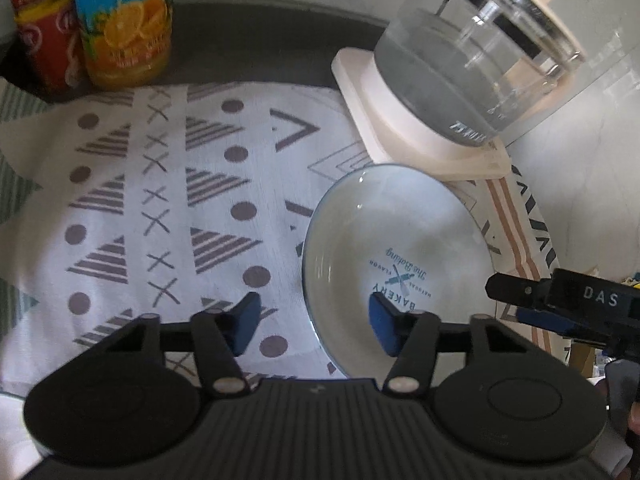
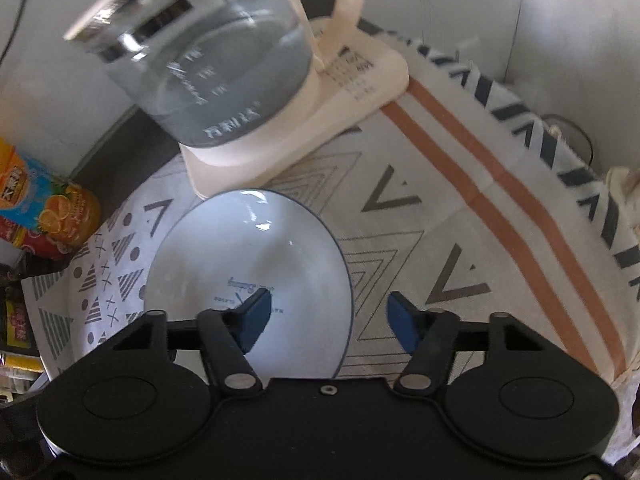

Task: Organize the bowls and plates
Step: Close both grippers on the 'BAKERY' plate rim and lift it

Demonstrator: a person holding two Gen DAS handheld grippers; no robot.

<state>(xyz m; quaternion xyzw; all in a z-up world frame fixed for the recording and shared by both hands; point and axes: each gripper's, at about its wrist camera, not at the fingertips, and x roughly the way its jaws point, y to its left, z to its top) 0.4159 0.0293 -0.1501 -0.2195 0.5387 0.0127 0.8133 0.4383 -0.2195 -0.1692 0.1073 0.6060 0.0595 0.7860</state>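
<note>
A white bowl point(image 1: 400, 248) printed "BAKERY" sits empty on the patterned cloth point(image 1: 168, 184) over the tabletop, just before a glass kettle point(image 1: 472, 60), seemingly water-filled. The left tool point(image 1: 316, 326) and right tool point(image 2: 330, 320) straddle opposite rims, unclenched.

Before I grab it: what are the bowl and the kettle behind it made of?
Bowl: likely glazed ceramic; opaque white, glossy highlights, printed blue logo, thin dark rim. Kettle: clear glass body, see-through with reflections, on a matte cream base, probably plastic.
</note>
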